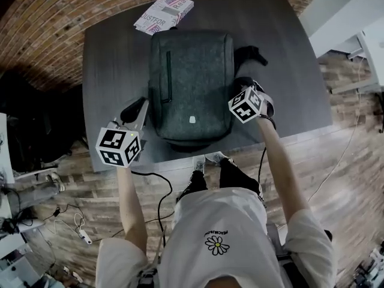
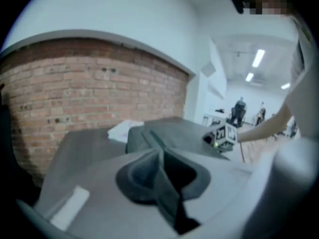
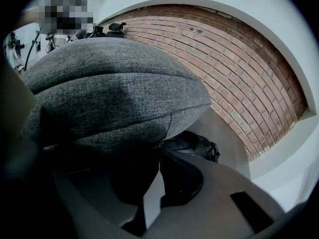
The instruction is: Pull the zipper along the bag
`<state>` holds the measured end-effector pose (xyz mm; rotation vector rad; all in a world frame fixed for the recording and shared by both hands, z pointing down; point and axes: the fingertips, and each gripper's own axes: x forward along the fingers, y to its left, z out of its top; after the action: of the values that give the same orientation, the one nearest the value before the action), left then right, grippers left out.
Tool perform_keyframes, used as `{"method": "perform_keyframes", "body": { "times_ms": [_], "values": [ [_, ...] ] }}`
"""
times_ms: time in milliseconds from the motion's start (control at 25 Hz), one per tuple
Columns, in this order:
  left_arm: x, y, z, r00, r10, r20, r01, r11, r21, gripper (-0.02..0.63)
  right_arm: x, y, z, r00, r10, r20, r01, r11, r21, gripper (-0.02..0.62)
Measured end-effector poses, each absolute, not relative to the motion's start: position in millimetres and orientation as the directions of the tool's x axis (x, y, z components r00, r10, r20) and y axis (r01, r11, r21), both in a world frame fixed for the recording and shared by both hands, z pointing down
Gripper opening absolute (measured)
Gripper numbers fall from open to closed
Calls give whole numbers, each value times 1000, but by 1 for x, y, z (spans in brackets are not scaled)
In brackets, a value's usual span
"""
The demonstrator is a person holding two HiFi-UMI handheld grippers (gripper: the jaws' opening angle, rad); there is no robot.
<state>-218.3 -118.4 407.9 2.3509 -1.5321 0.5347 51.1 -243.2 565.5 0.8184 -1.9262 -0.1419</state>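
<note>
A dark grey backpack lies flat on the dark table, and its rounded side fills the right gripper view. My right gripper is at the bag's right edge. Its jaws are pinched together at the side seam, shut on the small zipper pull. My left gripper hovers above the table near the bag's lower left corner. Its jaws are shut with nothing between them and point across the bag.
A white printed booklet lies at the table's far edge behind the bag. Black straps stick out on the bag's right side. A brick wall stands beyond the table. The table's near edge is just before my legs.
</note>
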Motion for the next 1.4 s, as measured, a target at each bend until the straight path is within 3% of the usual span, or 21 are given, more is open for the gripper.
{"method": "perform_keyframes", "body": {
  "times_ms": [120,280,400,840,1160,1400],
  "values": [
    [-182,-162,387,416,-797,437,-857,-504,-104,31,53,-243,565,-277,-595,755,-481,766,427,8],
    [-107,-196,422,528,-634,566,-681,-714,-165,2,52,-240,567,-292,-567,770,-459,790,407,8],
    [-72,-199,461,526,-516,676,-572,-803,-169,2,55,-239,568,-303,-528,793,-417,822,388,8],
    [-65,-203,475,502,-497,707,-591,-795,-139,2,67,-218,567,-342,-318,884,-236,940,247,6],
    [-68,-206,477,521,-490,699,-589,-799,-122,2,71,-120,575,-339,-194,921,-46,981,190,8],
    [-68,-206,478,523,-485,700,-594,-797,-108,2,63,-56,573,-390,-160,907,-107,986,128,8]
  ]
}}
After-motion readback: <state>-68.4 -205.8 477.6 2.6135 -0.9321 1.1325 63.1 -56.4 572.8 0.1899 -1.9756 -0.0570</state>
